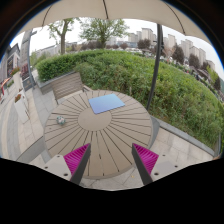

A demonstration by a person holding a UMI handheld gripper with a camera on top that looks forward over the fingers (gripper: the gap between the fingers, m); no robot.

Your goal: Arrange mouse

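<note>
Round slatted table (112,125): blue mouse pad (106,103) lies toward its far side. Small mouse (61,121) rests near its left rim. Wooden chair (68,86) stands beyond. Gripper (112,160) hovers at near rim, fingers apart, empty.

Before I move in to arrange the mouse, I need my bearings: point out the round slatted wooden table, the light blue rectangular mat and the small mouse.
round slatted wooden table (120,130): gripper view, bare slats.
light blue rectangular mat (106,102): gripper view, its middle.
small mouse (60,121): gripper view, its top.

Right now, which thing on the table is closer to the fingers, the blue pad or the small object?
The small object, near the table's edge ahead of the open gripper. The blue pad lies farther back, toward the chair.
</note>
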